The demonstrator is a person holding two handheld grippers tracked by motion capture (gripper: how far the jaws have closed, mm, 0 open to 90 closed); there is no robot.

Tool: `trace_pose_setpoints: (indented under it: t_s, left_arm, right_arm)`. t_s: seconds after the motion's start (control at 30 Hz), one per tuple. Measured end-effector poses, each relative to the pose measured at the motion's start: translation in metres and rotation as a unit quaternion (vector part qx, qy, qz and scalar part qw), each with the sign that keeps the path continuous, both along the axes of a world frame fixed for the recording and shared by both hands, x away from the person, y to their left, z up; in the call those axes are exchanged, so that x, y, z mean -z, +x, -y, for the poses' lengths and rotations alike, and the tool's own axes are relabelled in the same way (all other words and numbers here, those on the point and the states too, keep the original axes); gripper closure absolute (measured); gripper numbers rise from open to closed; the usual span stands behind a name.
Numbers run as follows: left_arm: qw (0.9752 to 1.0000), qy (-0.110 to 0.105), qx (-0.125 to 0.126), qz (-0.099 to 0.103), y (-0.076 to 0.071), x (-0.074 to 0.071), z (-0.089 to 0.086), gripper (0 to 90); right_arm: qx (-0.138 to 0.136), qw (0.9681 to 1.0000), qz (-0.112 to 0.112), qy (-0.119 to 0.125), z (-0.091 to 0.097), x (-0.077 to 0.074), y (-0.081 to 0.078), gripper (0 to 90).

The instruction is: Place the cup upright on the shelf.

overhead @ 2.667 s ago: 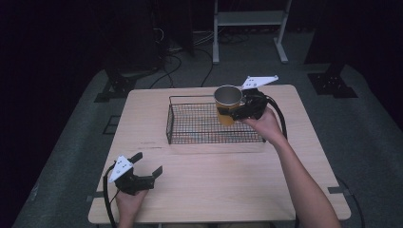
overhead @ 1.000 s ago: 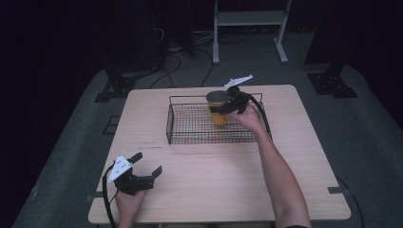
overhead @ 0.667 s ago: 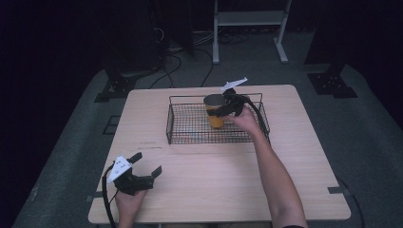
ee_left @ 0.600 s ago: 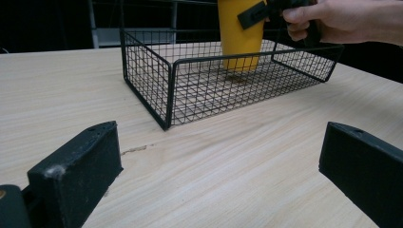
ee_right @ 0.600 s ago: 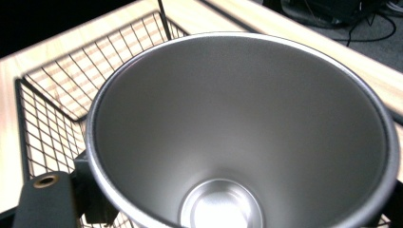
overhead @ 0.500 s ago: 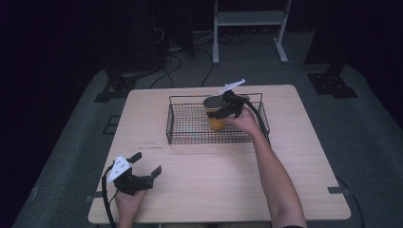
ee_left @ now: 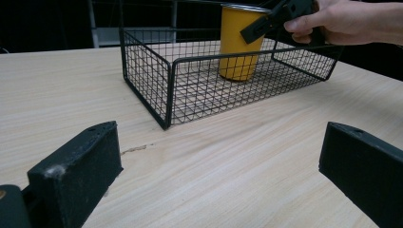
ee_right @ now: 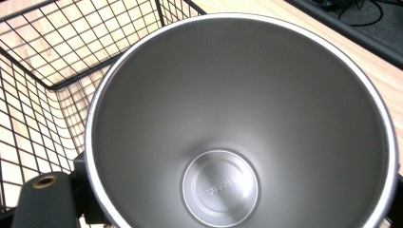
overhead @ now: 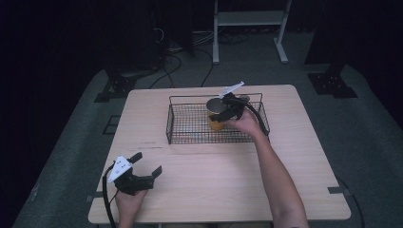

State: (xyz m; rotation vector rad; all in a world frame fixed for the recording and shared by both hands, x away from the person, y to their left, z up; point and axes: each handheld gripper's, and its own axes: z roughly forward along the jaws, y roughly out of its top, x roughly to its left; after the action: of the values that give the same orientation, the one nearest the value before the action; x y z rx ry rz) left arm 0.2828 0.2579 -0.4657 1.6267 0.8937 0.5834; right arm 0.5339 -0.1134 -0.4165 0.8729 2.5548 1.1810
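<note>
A yellow cup with a steel inside stands upright in the right half of a black wire basket at the table's far side. My right gripper is shut on the cup near its rim. In the left gripper view the cup has its base at or just above the mesh floor of the basket; I cannot tell which. The right gripper view looks straight down into the cup, with basket mesh behind it. My left gripper rests open near the front left corner, holding nothing.
The wooden table lies bare between the basket and the front edge. A white metal stand and cables are on the dark floor beyond the table.
My right gripper has carried the cup left and down from above the basket's far right corner into the basket. The left gripper has stayed still.
</note>
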Motion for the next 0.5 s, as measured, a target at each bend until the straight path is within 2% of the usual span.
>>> trace_pose_setpoints:
  t_s: [0.23, 0.5]
  left_arm:
    - [1.0000, 0.000, 0.000, 0.000, 0.0000, 0.0000, 0.0001, 0.0]
    - [1.0000, -0.003, -0.001, 0.001, 0.0000, 0.0000, -0.0009, 0.0]
  right_arm:
    - [-0.011, 0.9999, 0.000, -0.012, -0.0002, -0.0013, -0.0021, 13.5]
    - [-0.005, 0.9998, 0.003, -0.022, 0.0001, -0.0027, -0.0032, 13.2]
